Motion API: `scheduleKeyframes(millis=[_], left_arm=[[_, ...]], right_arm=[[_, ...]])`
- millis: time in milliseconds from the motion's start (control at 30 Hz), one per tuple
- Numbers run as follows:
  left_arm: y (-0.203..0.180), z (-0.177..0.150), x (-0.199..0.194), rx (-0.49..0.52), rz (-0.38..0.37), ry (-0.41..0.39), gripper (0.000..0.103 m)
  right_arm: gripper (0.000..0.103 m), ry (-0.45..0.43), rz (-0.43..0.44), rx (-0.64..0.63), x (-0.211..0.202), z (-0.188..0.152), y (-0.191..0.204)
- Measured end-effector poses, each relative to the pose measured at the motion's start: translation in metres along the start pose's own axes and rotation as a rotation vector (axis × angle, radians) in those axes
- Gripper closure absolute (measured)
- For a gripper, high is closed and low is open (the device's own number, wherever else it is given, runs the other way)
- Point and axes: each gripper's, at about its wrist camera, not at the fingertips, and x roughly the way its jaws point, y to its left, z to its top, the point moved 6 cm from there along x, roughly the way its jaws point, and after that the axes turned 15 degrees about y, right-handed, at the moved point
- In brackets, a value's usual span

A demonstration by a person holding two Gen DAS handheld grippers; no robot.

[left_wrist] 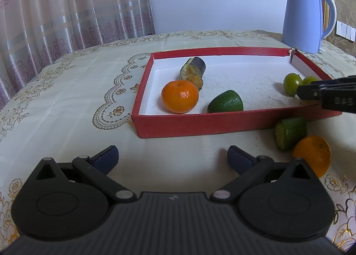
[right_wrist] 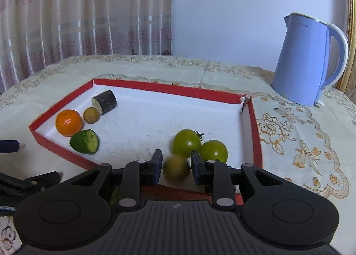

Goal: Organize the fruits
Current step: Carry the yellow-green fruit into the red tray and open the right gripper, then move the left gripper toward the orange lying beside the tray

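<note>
Two fruits remain on the counter (left_wrist: 189, 143): a green piece (left_wrist: 290, 133) and an orange (left_wrist: 312, 154). Right hand-held gripper (right_wrist: 175, 167), fingers apart around a blurred brownish fruit (right_wrist: 176, 170) over the red box (right_wrist: 257, 134) (seemingly released), should lift straight clear. Left hand-held gripper (left_wrist: 172, 158) spread, empty.

Over at two o'clock the blue kettle (left_wrist: 306, 17) carries a faint brand word near its rim, too small for me to read, and the right gripper (left_wrist: 320, 93) shows pale digits, seemingly "015", upside down.
</note>
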Motion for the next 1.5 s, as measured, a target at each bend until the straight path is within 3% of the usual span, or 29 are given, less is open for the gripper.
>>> scheduleKeyframes(millis=[200, 333, 433, 600, 700, 800, 867, 1200, 1333, 1500], left_arm=[[0.0, 0.0, 0.0, 0.002, 0.002, -0.001, 0.0], [0.0, -0.001, 0.0, 0.002, 0.006, -0.002, 0.0], [0.0, -0.001, -0.001, -0.001, 0.005, -0.005, 0.0], [0.003, -0.001, -0.008, -0.015, -0.019, -0.037, 0.0], [0.003, -0.004, -0.018, -0.02, -0.039, -0.065, 0.0], [-0.001, -0.008, -0.026, -0.035, -0.124, -0.045, 0.0], [-0.008, -0.01, -0.032, -0.026, -0.158, -0.045, 0.0], [-0.039, -0.014, -0.05, 0.041, -0.183, -0.075, 0.0], [-0.045, -0.014, -0.053, 0.045, -0.213, -0.073, 0.0], [-0.056, -0.013, -0.056, 0.064, -0.214, -0.075, 0.0]], right_arm=[[0.076, -0.048, -0.013, 0.054, -0.026, -0.014, -0.017], [0.076, -0.067, -0.066, 0.124, -0.039, -0.035, -0.04], [0.071, -0.052, -0.109, 0.184, -0.041, -0.052, -0.059], [0.069, 0.015, -0.109, 0.258, -0.028, -0.069, -0.078], [0.069, 0.007, -0.111, 0.258, -0.028, -0.069, -0.076], [0.054, 0.018, -0.106, 0.25, -0.025, -0.069, -0.074], [0.052, 0.025, -0.104, 0.252, -0.024, -0.07, -0.076], [0.045, 0.035, -0.1, 0.238, -0.022, -0.069, -0.074], [0.036, 0.043, -0.099, 0.22, -0.021, -0.069, -0.071], [0.036, 0.044, -0.099, 0.215, -0.02, -0.069, -0.07]])
